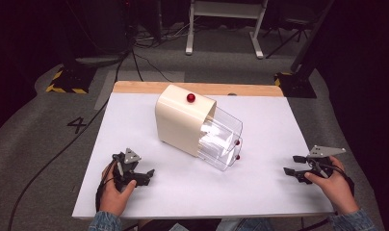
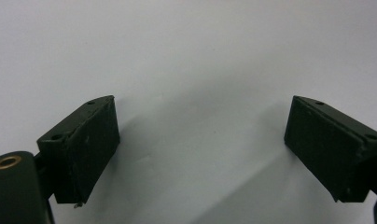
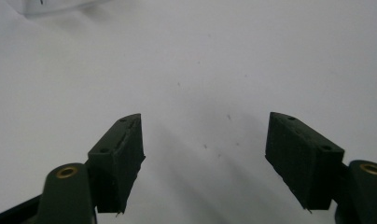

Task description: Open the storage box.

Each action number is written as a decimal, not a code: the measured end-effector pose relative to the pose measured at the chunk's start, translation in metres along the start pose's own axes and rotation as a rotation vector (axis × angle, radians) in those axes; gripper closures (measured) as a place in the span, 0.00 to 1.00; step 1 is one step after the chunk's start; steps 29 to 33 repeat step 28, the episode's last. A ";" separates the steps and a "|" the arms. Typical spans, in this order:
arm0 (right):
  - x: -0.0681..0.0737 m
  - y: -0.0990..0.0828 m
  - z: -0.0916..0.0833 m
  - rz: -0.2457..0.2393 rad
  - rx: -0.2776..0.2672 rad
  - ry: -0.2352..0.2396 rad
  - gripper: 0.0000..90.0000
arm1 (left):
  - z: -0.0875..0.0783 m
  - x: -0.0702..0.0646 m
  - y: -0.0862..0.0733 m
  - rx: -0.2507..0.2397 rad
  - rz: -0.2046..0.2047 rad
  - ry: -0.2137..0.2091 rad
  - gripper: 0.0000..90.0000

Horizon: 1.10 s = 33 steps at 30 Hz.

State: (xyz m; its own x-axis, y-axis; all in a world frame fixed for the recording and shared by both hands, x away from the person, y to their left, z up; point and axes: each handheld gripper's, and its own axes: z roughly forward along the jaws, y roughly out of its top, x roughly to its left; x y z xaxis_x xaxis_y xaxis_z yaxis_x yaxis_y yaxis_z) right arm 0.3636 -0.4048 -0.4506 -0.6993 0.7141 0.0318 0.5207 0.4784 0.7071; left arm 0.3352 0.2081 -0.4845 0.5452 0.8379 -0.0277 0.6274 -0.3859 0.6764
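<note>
A cream-coloured box [image 1: 180, 122] with a red knob [image 1: 190, 97] on top stands in the middle of the white table [image 1: 260, 192]. Clear plastic drawers [image 1: 221, 137] stick out of its right side, with small red knobs [image 1: 237, 143] on their fronts. My left gripper [image 1: 145, 174] rests near the front left of the table, open, with nothing between its jaws; its pads [image 2: 91, 149] hover over bare white surface. My right gripper [image 1: 291, 164] lies near the front right edge, open and holding nothing. Its pads [image 3: 121, 161] also face bare table.
A wooden strip [image 1: 135, 87] runs along the table's far edge. Beyond it lie grey floor, cables [image 1: 144, 62], yellow-black marked stand feet [image 1: 67, 82] and a white frame [image 1: 226, 24]. A corner of the clear drawer [image 3: 51, 5] shows at the top left of the right gripper view.
</note>
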 end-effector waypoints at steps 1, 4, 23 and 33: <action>0.001 -0.003 0.002 -0.001 0.001 -0.001 0.31 | 0.000 0.000 0.000 -0.001 0.000 0.000 0.11; 0.003 -0.011 0.006 -0.020 -0.010 0.001 0.31 | 0.000 0.000 0.000 -0.001 0.000 0.000 0.11; 0.016 -0.025 0.019 -0.042 -0.039 -0.030 0.22 | 0.000 0.000 0.000 -0.002 0.000 0.001 0.11; 0.014 -0.023 0.021 -0.013 -0.018 -0.057 0.13 | 0.000 0.000 0.000 -0.002 -0.001 0.001 0.11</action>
